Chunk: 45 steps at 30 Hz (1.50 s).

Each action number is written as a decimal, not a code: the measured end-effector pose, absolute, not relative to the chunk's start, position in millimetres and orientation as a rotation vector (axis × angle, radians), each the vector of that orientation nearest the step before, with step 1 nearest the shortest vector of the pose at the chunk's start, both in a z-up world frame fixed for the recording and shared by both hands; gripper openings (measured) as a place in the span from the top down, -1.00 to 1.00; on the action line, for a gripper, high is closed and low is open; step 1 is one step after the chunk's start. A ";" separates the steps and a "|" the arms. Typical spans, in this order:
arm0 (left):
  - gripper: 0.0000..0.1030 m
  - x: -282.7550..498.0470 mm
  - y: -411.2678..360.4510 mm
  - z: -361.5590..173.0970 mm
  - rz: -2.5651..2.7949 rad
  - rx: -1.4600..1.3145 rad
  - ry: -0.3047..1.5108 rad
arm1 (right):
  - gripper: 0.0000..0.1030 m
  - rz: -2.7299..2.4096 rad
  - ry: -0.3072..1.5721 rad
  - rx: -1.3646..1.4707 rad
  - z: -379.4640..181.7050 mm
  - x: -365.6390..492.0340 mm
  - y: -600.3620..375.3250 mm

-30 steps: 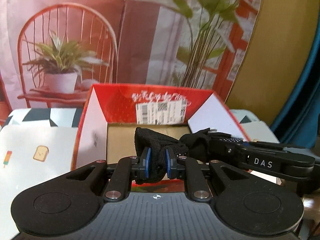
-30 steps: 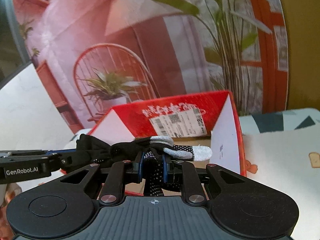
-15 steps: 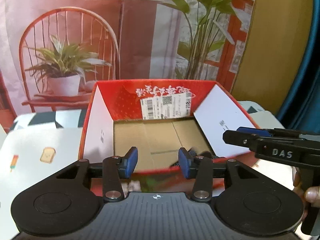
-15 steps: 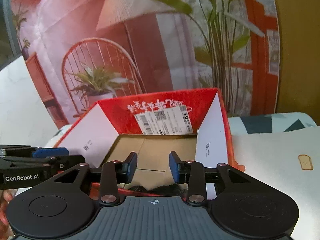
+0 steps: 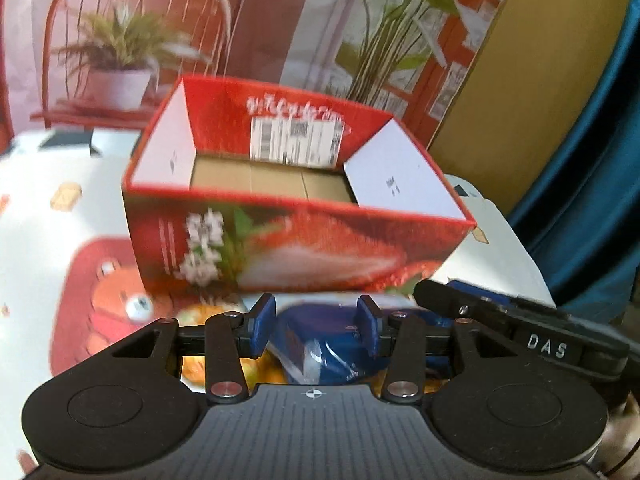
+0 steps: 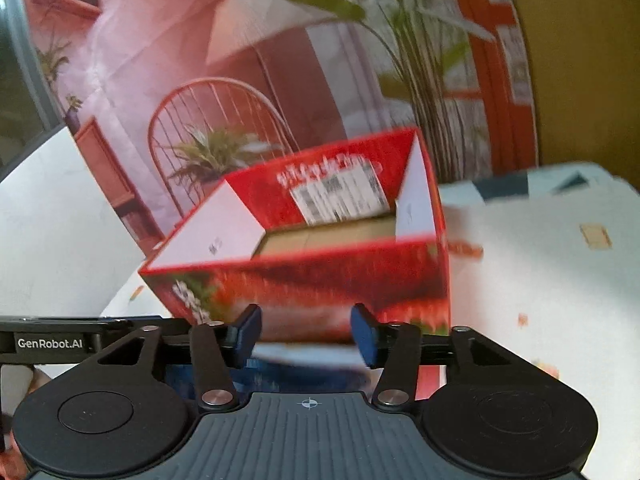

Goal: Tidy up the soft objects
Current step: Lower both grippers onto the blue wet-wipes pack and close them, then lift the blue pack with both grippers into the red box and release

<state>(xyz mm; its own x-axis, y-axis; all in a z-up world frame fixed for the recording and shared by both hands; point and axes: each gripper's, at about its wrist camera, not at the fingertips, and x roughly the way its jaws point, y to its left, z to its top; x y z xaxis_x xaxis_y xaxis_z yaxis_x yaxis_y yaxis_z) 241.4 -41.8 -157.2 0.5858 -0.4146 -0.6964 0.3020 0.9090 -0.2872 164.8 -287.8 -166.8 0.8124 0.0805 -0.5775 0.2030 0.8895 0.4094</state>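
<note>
Below the near wall of the red box (image 5: 296,240), both grippers now hang low over the counter (image 5: 48,216), where a second ago they were level with the box's open top and clamped together on a black glove. That glove has gone from between them: half a second ago both sets of jaws stood wide over the cardboard floor, and a dark scrap lay near the front inside. From here the near wall hides that spot, so the glove is most likely in the box, though it cannot be seen. One soft thing seems stowed, then, and the hands have dropped back for the next. The left gripper (image 5: 316,326) is spread open with nothing held, and a blue packet (image 5: 320,350), shiny like a wrapper, lies right under and between its fingers. The right gripper (image 6: 306,334) is likewise released and empty, with a blurred blue shape under it, probably the same packet. Both grippers crowd that one item, and the box wall stands just ahead, so a lift must clear its rim.
</note>
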 end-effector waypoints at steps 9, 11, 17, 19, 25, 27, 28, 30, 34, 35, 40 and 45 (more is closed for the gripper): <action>0.09 227.0 -29.6 -182.5 -0.438 -0.285 0.887 | -0.16 -0.060 0.672 0.573 -194.1 144.2 -273.6; 0.08 224.6 -26.9 -187.0 -0.442 -0.313 0.889 | -0.15 -0.063 0.672 0.576 -196.7 139.7 -272.4; 0.07 213.7 -22.8 -197.5 -0.442 -0.324 0.885 | -0.23 -0.090 0.666 0.566 -203.8 125.9 -269.7; 0.07 212.1 -22.1 -198.6 -0.445 -0.323 0.884 | -0.23 -0.085 0.665 0.588 -205.8 123.3 -270.4; 0.04 206.0 -21.5 -200.8 -0.440 -0.309 0.870 | -0.24 -0.119 0.680 0.575 -206.7 121.4 -269.9; 0.02 204.4 -19.4 -202.9 -0.440 -0.314 0.870 | -0.24 -0.119 0.685 0.593 -209.2 119.7 -271.8; 0.02 203.9 -18.5 -204.0 -0.438 -0.319 0.872 | -0.24 -0.117 0.684 0.614 -211.0 118.7 -272.9; 0.02 202.9 -17.5 -204.7 -0.435 -0.326 0.873 | -0.18 -0.105 0.681 0.630 -214.4 117.0 -273.4; 0.02 201.1 -19.4 -205.4 -0.432 -0.308 0.860 | 0.10 -0.085 0.658 0.631 -214.5 115.1 -269.5; 0.03 200.7 -19.5 -205.8 -0.432 -0.307 0.860 | 0.11 -0.086 0.656 0.614 -212.6 115.3 -267.9; 0.03 199.7 -18.9 -206.8 -0.433 -0.308 0.855 | 0.13 -0.088 0.655 0.597 -209.6 117.9 -268.1; 0.03 197.6 -19.2 -208.2 -0.434 -0.303 0.850 | 0.10 -0.084 0.636 0.660 -209.8 118.9 -275.9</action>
<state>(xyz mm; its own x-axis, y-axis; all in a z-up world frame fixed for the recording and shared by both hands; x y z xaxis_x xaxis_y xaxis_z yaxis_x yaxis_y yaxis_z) 197.6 -19.2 -208.2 0.5818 -0.4831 -0.6543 0.2465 0.8714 -0.4242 118.9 -275.9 -209.8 0.8086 0.1228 -0.5754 0.2678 0.7941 0.5457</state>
